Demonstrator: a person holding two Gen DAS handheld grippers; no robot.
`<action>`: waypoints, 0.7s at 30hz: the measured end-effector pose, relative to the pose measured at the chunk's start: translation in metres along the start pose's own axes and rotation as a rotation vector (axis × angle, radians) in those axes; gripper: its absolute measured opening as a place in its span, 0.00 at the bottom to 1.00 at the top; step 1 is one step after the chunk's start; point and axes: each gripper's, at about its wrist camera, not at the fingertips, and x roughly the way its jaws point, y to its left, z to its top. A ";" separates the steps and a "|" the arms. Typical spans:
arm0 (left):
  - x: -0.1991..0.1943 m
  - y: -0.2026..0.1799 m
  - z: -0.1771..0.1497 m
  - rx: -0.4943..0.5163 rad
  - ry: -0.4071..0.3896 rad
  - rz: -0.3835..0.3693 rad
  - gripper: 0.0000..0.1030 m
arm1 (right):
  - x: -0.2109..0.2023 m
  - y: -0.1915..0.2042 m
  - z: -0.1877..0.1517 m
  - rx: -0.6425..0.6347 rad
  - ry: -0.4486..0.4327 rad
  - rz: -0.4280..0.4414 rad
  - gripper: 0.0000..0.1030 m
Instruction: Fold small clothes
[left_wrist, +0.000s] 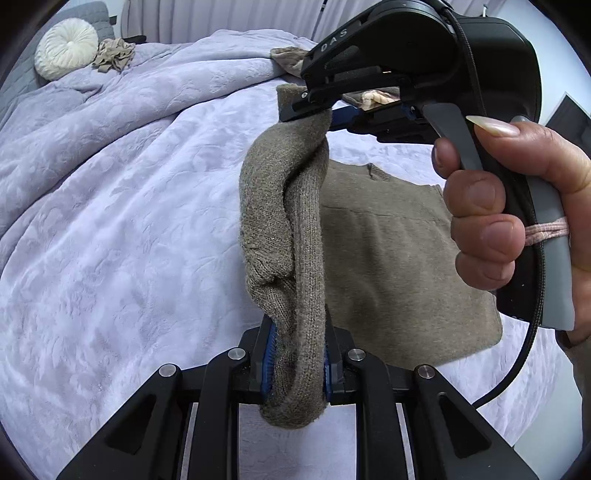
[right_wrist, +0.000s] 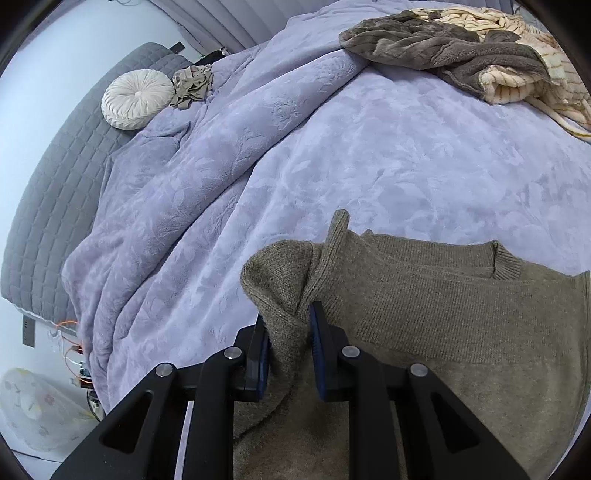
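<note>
Left gripper (left_wrist: 295, 365) clamped on sleeve (left_wrist: 284, 221) at one end, right gripper (left_wrist: 314, 105) clamped on it at the other; sleeve raised off the bed (left_wrist: 129, 221), long axis running gripper to gripper. Sweater (right_wrist: 461, 321) body flat on the bed, to the right of both grippers. Both grippers angled downward; likely next: carry sleeve right, across the body.

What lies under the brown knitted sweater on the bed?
Under the brown sweater lies the lilac bedspread, showing around its body. Anything beneath the flat body itself is covered. One edge is lifted, pinched by the left tool and the right tool.
</note>
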 end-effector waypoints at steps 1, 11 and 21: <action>-0.001 -0.005 0.001 0.009 0.001 0.003 0.21 | -0.003 -0.003 0.000 0.001 -0.003 0.008 0.20; -0.001 -0.048 0.012 0.062 0.026 0.043 0.21 | -0.033 -0.027 0.004 -0.008 -0.003 0.052 0.20; 0.003 -0.119 0.018 0.154 0.035 0.120 0.21 | -0.060 -0.065 0.016 -0.028 0.064 0.123 0.20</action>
